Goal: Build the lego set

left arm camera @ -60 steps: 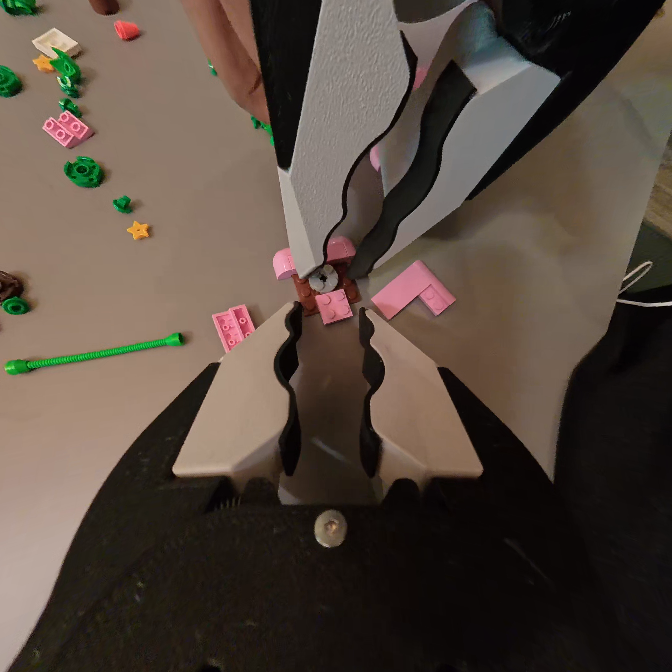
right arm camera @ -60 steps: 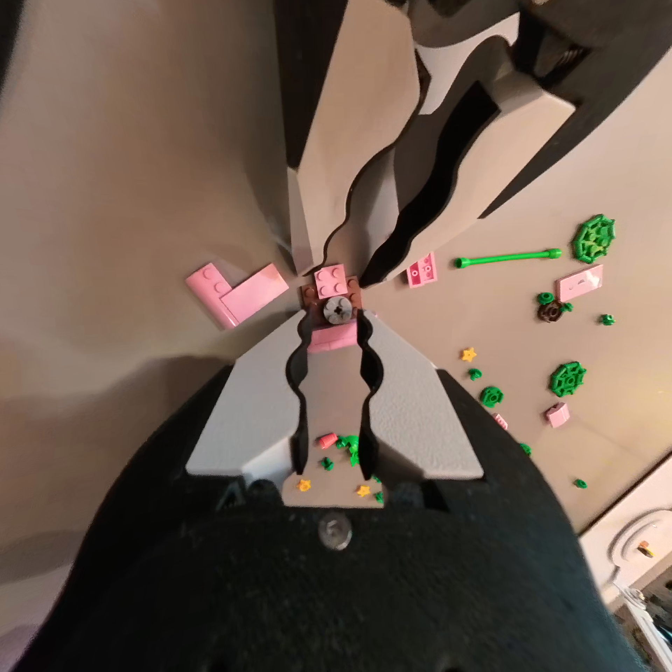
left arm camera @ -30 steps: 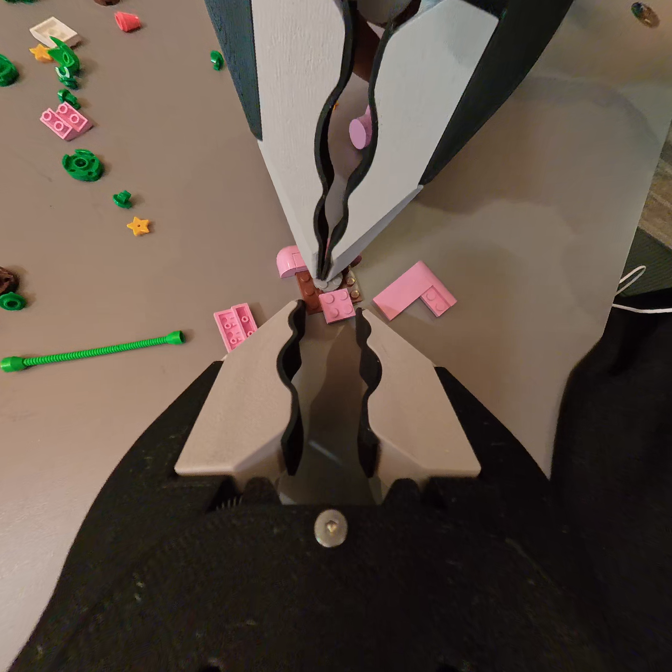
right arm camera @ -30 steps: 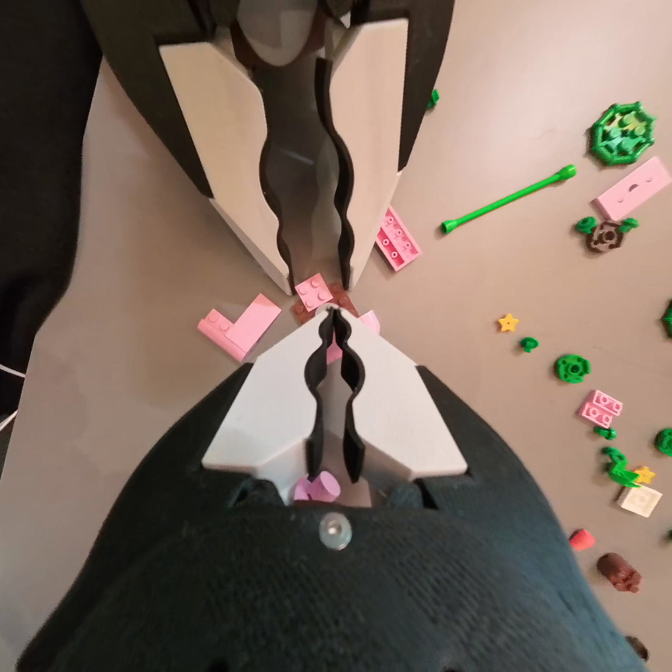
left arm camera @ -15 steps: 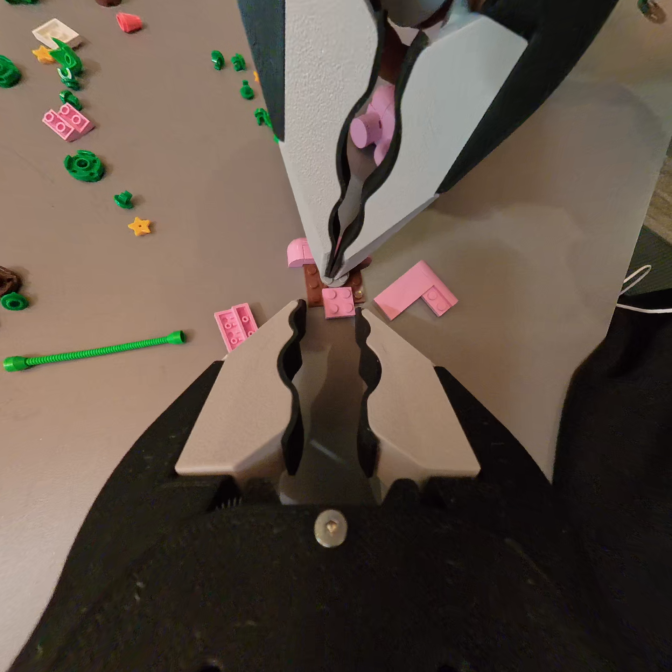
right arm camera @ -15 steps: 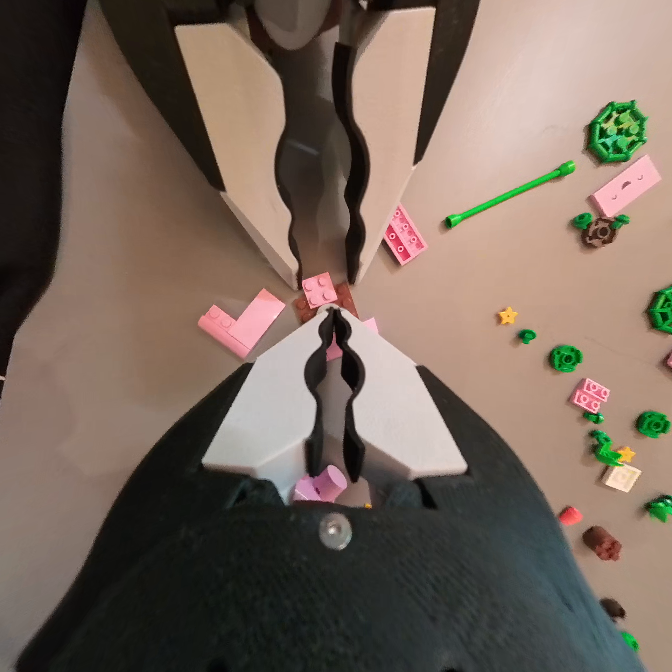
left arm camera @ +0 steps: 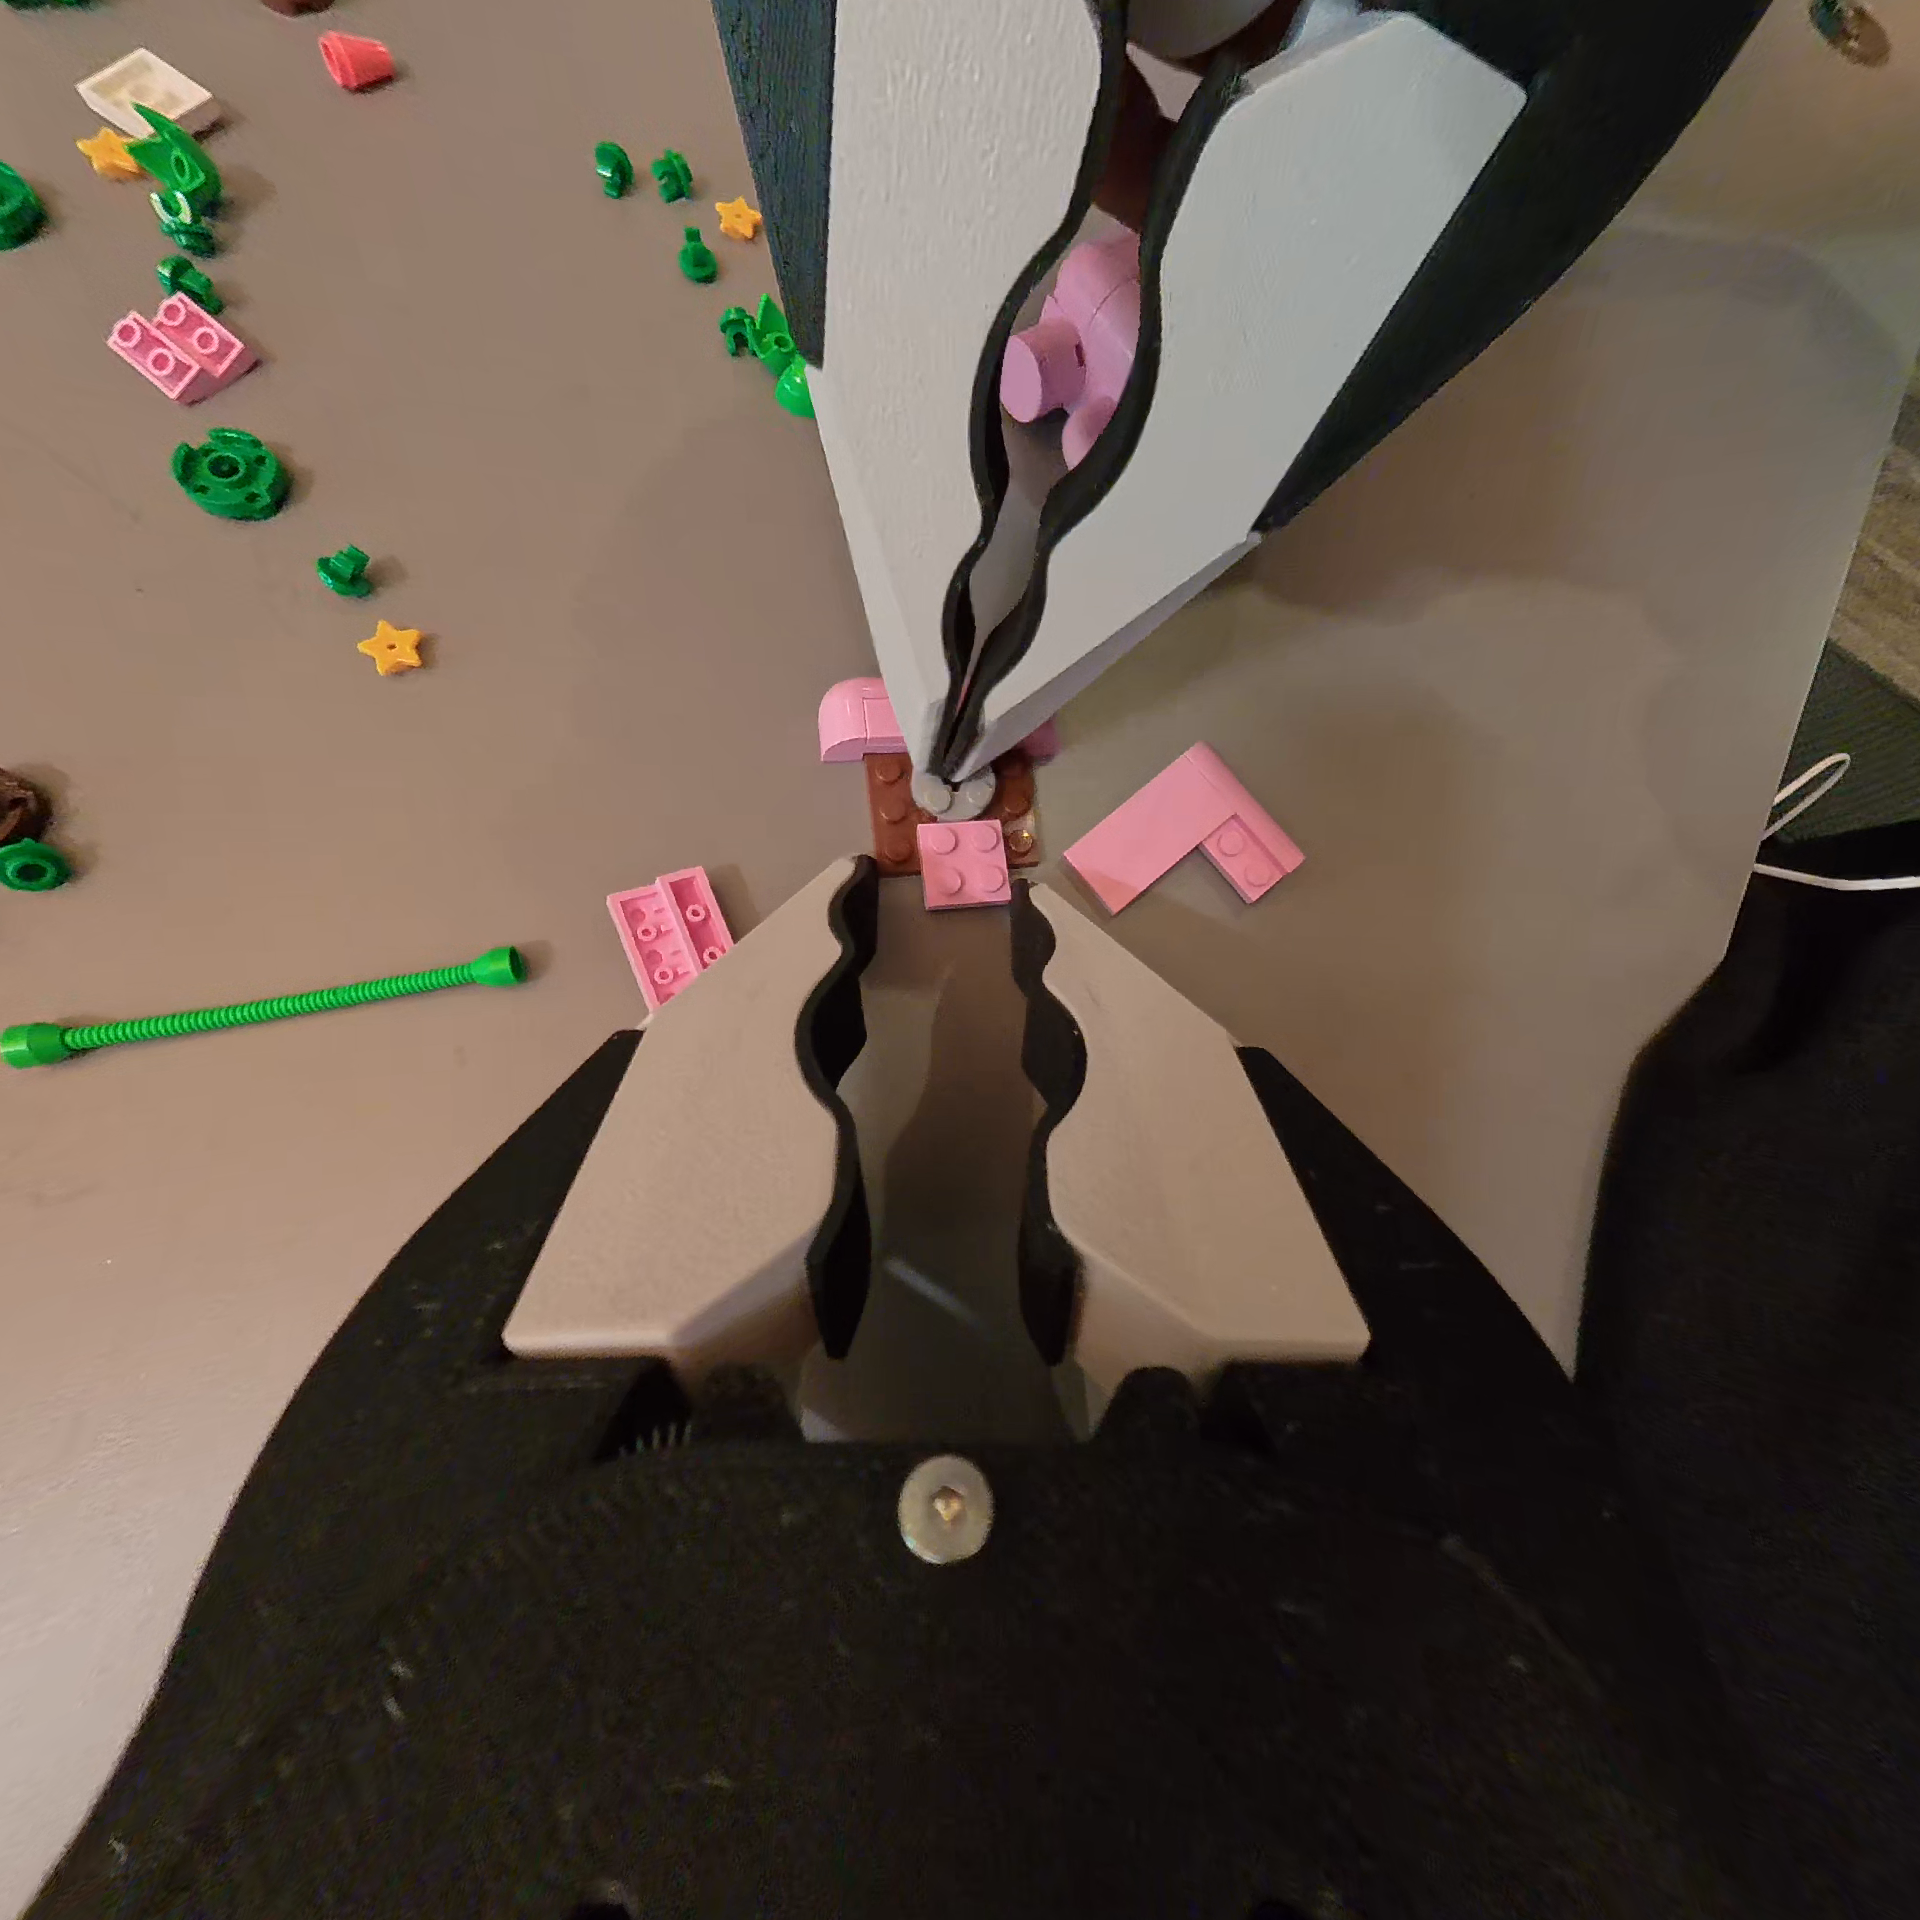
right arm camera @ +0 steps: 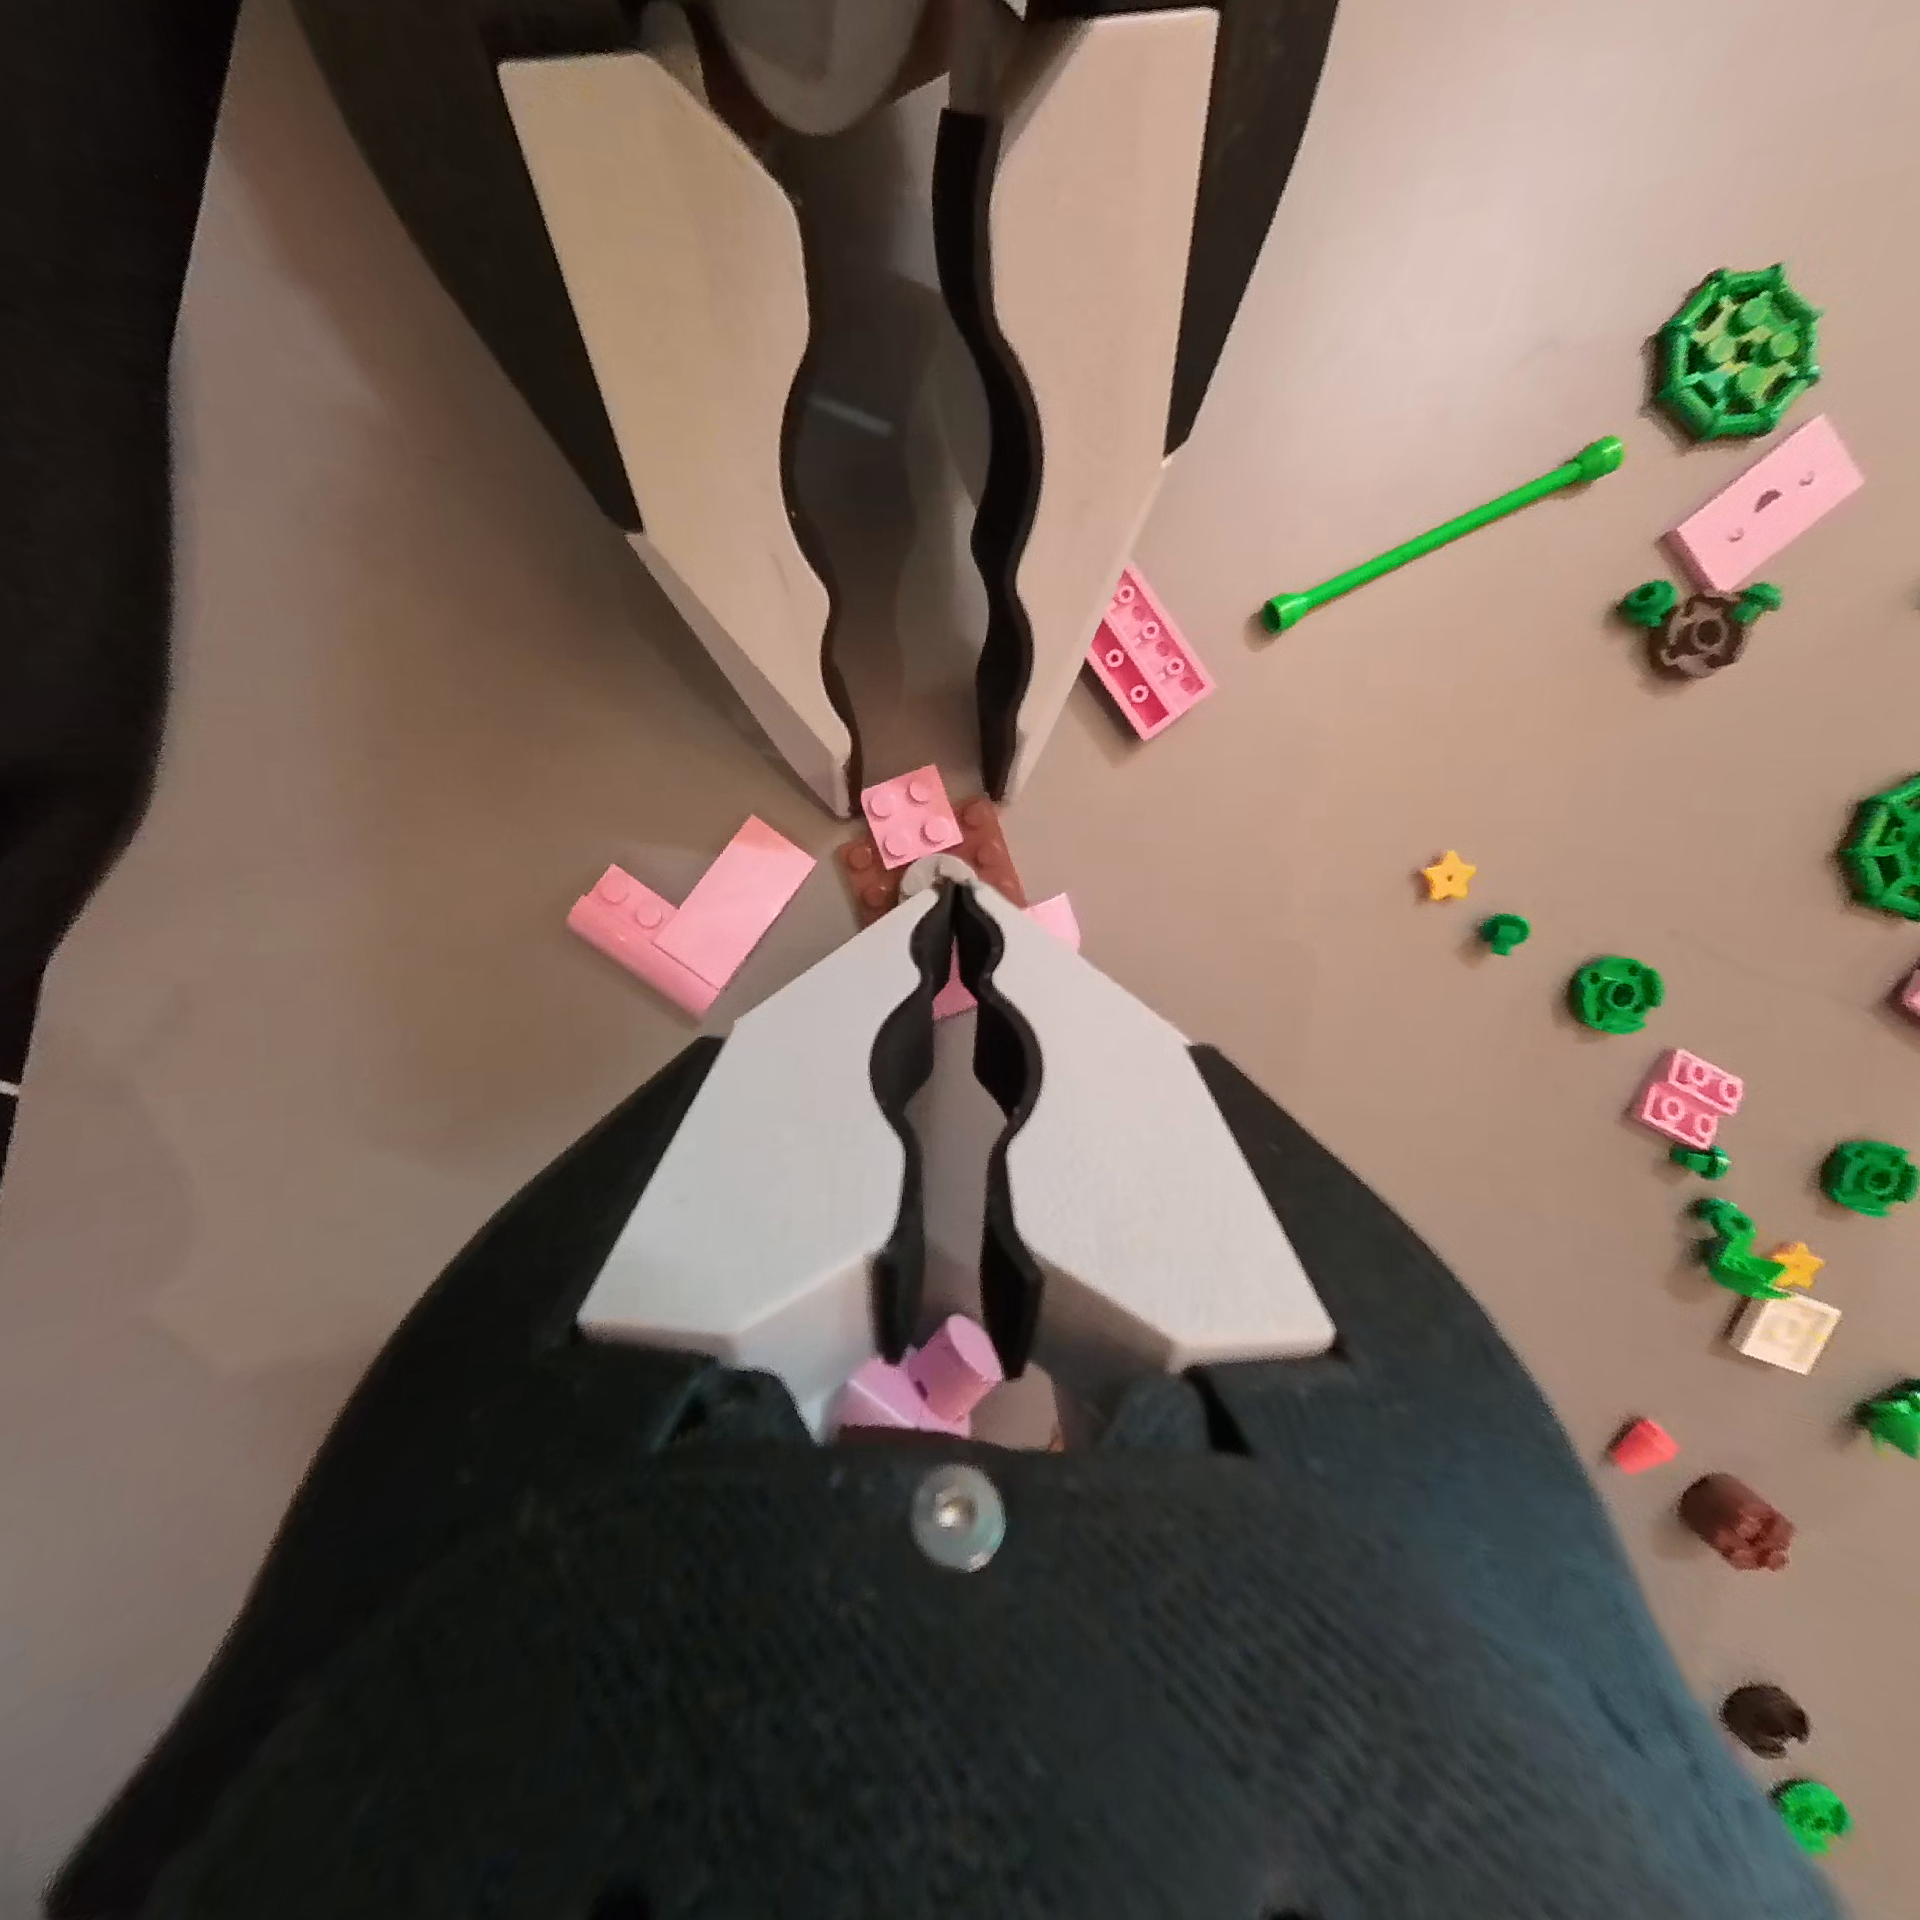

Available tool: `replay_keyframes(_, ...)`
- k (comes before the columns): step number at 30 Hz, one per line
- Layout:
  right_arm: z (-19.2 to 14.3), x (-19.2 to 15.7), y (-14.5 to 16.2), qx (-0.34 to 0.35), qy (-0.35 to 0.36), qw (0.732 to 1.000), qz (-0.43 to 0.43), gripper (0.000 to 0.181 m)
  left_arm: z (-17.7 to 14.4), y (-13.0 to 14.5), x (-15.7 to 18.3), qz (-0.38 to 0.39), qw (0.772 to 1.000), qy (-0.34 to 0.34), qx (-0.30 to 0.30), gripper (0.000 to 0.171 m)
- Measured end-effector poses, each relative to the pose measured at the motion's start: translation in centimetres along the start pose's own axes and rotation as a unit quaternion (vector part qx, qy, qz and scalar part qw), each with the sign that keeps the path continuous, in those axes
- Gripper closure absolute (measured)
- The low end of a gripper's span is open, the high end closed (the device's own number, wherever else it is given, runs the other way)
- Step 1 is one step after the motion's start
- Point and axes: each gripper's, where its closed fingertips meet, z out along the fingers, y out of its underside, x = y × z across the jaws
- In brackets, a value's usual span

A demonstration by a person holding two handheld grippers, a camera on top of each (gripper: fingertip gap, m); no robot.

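Two tools meeting at brown plate (left arm camera: 894, 821), left tool (left arm camera: 935, 894) wide, right tool (right arm camera: 948, 902) pinched onto grey stud (left arm camera: 954, 795)

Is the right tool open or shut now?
Shut. The right tool's black pads meet at the tips, over the grey round piece on the brown plate.

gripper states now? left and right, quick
Left gripper: open, empty, fingertips flanking the small pink plate on the brown plate.
Right gripper: shut, tips on the grey round piece; a hold cannot be told.
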Motion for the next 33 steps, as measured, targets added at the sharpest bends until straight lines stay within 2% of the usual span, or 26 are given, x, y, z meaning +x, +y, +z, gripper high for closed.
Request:
replay_keyframes(9, 0.09, -0.52, 0.06, -0.019, -0.009, 1.000, 0.008, 0.181, 0.01, 0.00, 0.01, 0.001, 1.000, 0.000, 0.000, 0.150)
replay_keyframes(22, 0.19, -0.63, 0.17, -0.029, -0.041, 0.993, 0.107, 0.181, 0.06, 0.03, -0.01, 0.004, 1.000, -0.004, -0.001, 0.151)
replay_keyframes(26, 0.27, -0.56, 0.12, -0.018, -0.073, 0.982, 0.172, 0.181, 0.06, 0.02, -0.10, 0.000, 1.000, -0.004, -0.001, 0.151)
replay_keyframes(33, -0.01, -0.09, -0.50, 0.022, -0.021, 0.989, 0.144, 0.181, 0.02, 0.13, 0.04, 0.002, 1.000, 0.000, -0.002, 0.153)
